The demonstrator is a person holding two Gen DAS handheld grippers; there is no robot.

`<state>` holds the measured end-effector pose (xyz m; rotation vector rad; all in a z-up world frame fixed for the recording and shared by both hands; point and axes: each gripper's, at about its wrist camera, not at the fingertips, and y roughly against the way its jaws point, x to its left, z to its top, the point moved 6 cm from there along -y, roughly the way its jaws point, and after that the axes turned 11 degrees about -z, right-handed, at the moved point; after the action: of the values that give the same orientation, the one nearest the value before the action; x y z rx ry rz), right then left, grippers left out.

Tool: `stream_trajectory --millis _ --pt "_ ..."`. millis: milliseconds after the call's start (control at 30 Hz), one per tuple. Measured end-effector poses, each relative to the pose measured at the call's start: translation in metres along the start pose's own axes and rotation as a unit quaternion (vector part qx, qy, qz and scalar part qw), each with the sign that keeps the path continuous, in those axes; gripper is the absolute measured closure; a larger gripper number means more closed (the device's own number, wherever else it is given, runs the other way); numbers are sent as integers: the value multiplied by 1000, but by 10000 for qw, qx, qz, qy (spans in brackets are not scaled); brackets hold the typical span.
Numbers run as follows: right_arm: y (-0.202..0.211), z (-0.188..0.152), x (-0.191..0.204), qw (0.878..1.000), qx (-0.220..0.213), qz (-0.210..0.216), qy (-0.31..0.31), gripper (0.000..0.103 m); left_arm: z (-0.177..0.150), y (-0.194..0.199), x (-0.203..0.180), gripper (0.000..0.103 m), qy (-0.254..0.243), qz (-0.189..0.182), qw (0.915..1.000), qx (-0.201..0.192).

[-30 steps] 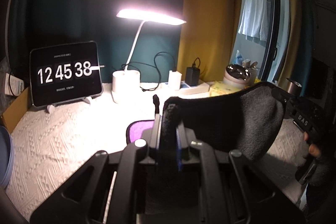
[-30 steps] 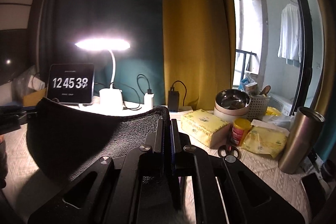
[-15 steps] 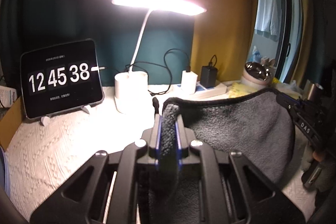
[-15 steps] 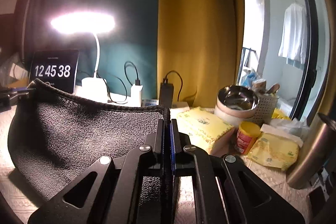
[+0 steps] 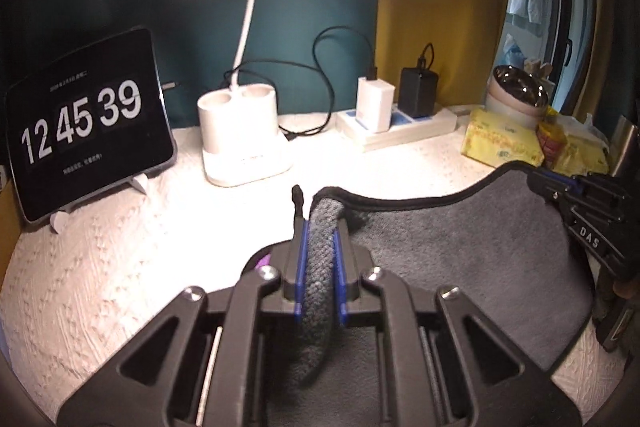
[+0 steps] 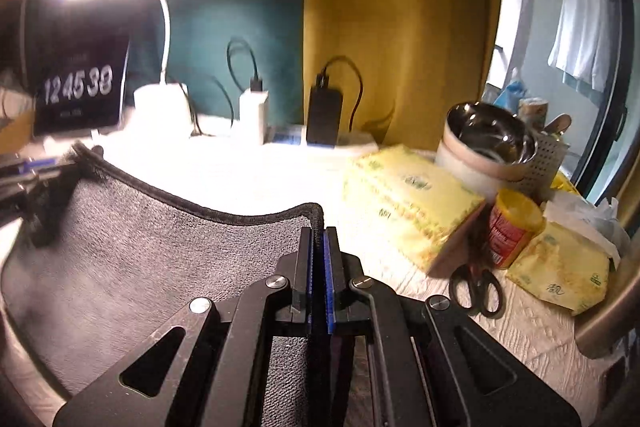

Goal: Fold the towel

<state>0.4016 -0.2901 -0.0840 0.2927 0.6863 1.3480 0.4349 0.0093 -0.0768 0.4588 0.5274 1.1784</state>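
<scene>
A dark grey towel (image 5: pixel 452 247) with a black hem hangs stretched between my two grippers, low over the white textured tablecloth (image 5: pixel 100 267). My left gripper (image 5: pixel 320 227) is shut on a bunched corner of it. My right gripper (image 6: pixel 319 231) is shut on the opposite corner; the towel (image 6: pixel 160 251) sags away to the left in that view. The right gripper also shows at the right of the left wrist view (image 5: pixel 580 203). A bit of purple cloth (image 5: pixel 264 261) peeks out under the left gripper.
At the back stand a clock tablet (image 5: pixel 84 123), a lit desk lamp with a white base (image 5: pixel 244 139) and a power strip with chargers (image 5: pixel 396 123). To the right are yellow tissue packs (image 6: pixel 404 199), stacked bowls (image 6: pixel 484 147), a red jar (image 6: pixel 512 227), scissors (image 6: pixel 476 287) and a steel tumbler (image 6: pixel 612 307).
Both grippers have moved forward and down toward the back of the table with the towel. The towel edge now hangs lower, near the tablecloth.
</scene>
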Motion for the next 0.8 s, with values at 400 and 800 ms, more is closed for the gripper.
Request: stream_trajectory --millis 400,800 --pt "-34 -14 -6 9960 865 -24 -241 98 -10 -27 14 83 298 45 9968 741" --pt "-43 -23 -13 9920 1195 -105 -401 65 -2 -14 21 19 449 160 9967 659"
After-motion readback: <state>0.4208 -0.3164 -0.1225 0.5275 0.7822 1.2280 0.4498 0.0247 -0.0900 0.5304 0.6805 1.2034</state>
